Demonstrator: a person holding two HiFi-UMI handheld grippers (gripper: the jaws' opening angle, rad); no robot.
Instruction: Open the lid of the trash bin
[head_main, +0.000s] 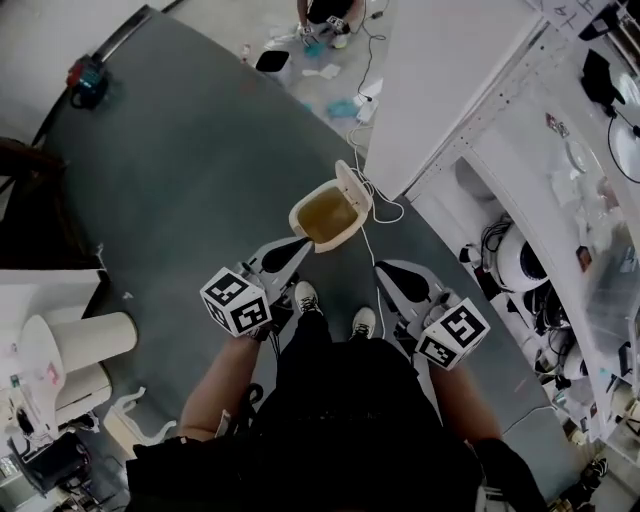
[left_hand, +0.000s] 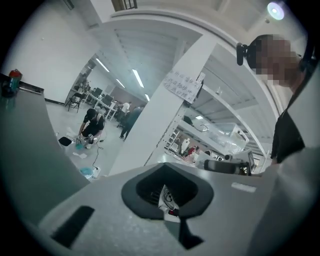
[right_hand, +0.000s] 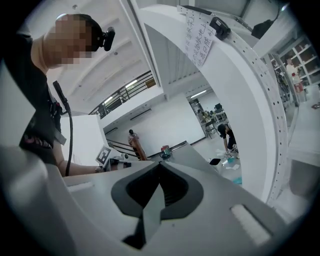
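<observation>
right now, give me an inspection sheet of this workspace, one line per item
surface: grey floor mat
job's things: cream trash bin stands on the mat; its lid is tipped up, brownish inside showing
clutter: a black tray and scraps on the pale floor beyond the mat
grippers: left gripper and right gripper both shut, empty, apart from the bin
cables: white cable loops beside the bin, next to the pillar
surroundings: white pillar; cluttered shelving on the right; a crouching person far off
</observation>
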